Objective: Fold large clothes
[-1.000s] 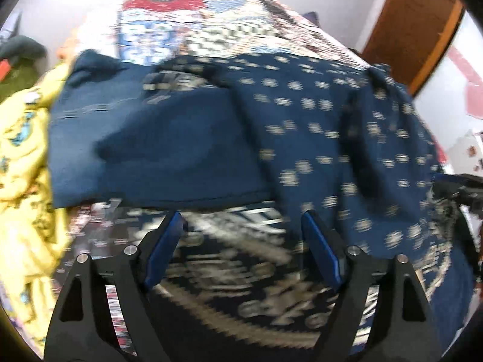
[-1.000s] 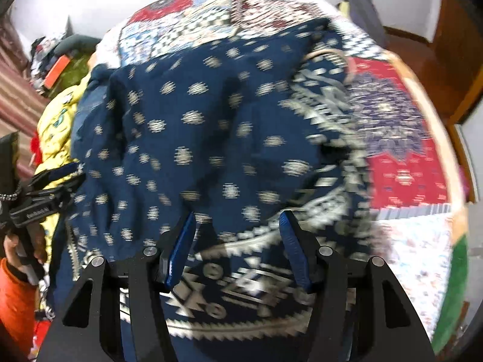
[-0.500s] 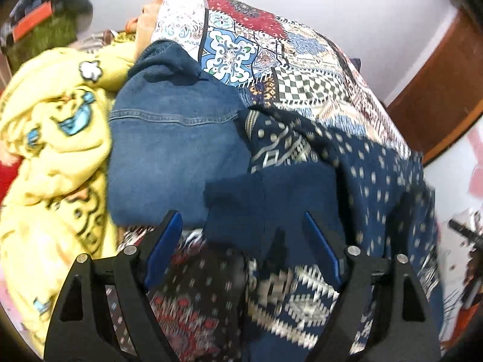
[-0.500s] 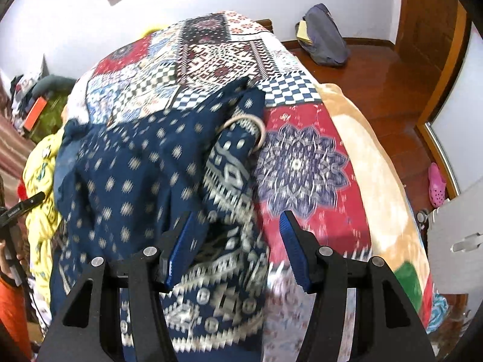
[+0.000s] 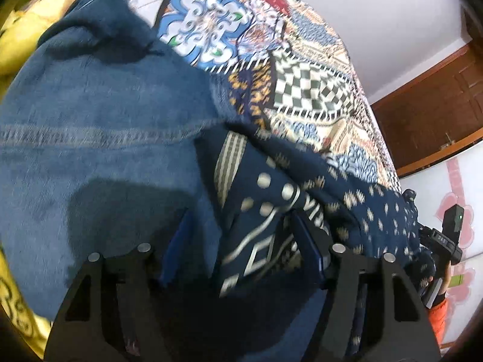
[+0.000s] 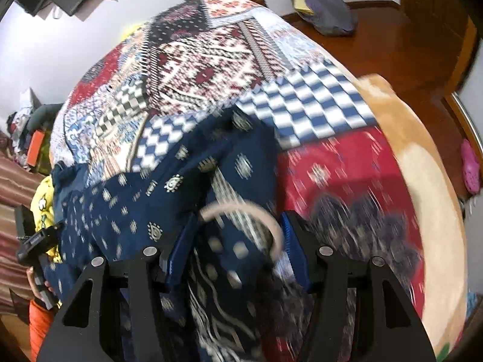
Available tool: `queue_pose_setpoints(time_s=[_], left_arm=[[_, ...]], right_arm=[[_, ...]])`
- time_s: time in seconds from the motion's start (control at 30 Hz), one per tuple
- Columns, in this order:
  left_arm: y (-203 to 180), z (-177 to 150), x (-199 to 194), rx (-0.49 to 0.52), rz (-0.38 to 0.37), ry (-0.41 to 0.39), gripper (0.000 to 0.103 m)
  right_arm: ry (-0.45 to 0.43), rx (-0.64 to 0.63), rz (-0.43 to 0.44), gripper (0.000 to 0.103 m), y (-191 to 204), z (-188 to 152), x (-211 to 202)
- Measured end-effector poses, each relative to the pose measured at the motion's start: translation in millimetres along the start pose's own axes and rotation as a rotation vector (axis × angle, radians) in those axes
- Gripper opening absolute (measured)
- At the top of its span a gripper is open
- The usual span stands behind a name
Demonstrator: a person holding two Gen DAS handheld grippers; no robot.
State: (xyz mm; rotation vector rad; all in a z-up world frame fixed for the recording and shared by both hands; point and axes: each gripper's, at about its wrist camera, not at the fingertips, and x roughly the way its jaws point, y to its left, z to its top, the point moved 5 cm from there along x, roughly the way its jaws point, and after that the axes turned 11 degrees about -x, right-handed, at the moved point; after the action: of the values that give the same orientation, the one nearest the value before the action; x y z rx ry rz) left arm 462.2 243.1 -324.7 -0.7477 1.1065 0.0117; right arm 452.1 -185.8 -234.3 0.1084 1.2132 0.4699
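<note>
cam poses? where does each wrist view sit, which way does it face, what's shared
Left wrist: behind the left gripper, low over blue denim jeans, facing the wooden door; right gripper at frame right.
Right wrist: behind the right gripper, facing across the bed; left gripper at frame left.
Shared: navy patterned garment, patchwork bedspread.

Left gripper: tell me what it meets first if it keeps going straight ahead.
The left gripper would most likely meet the navy patterned garment bunched between its open blue fingers; the folded blue denim jeans lie just left, though depth is unclear.
</note>
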Motion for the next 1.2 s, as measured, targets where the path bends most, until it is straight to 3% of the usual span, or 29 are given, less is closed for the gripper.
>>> queue_pose_setpoints(time_s=[0.1, 0.17, 0.23, 0.33, 0.47, 0.63, 0.73, 0.9, 1.07, 1.2], left_arm=[[-3.7, 8.1, 4.8, 0.005, -0.010, -0.038, 0.059], [-6.6, 10.3, 9.4, -0.006, -0.041, -0.026, 0.027], [-10.0, 11.7, 9.0, -0.012, -0.033, -0.044, 0.016], [-18.9, 11.8, 3.3, 0.033, 0.023, -0.080, 0.007], [-27.1, 24.0, -18.8, 0.071, 0.155, -0.157, 0.006], [-39.9, 50.0, -55.5, 0.156, 0.239, -0.289, 0.006], [-36.9, 66.0, -59.7, 0.158, 0.259, -0.311, 0.006], [-9.6, 83.9, -36.7, 0.105, 0.297, -0.269, 0.006], [24.4, 76.9, -4.1, 0.087, 0.340, -0.191, 0.008], [37.9, 67.8, 1.7, 0.086, 0.373, -0.157, 0.008]], right_arm=[[-0.004, -0.021, 0.019, 0.056, 6.7, 7.4, 9.0], [-0.012, -0.039, 0.016, 0.048, 11.8, 11.4, 12.3], [-0.011, -0.050, 0.047, 0.023, 19.5, 13.7, 15.9], [-0.024, -0.067, 0.054, 0.012, 28.0, 21.0, 15.1], [-0.085, -0.143, -0.005, 0.010, 46.9, 41.6, 2.7], [-0.147, -0.136, 0.011, 0.010, 64.6, 80.1, -5.5], [-0.159, -0.171, -0.022, 0.010, 77.7, 96.2, 2.1], [-0.140, -0.191, -0.080, 0.010, 86.8, 106.3, 27.6], [-0.084, -0.165, -0.075, 0.010, 71.6, 100.0, 46.4], [-0.053, -0.180, -0.086, 0.019, 64.0, 93.8, 43.5]])
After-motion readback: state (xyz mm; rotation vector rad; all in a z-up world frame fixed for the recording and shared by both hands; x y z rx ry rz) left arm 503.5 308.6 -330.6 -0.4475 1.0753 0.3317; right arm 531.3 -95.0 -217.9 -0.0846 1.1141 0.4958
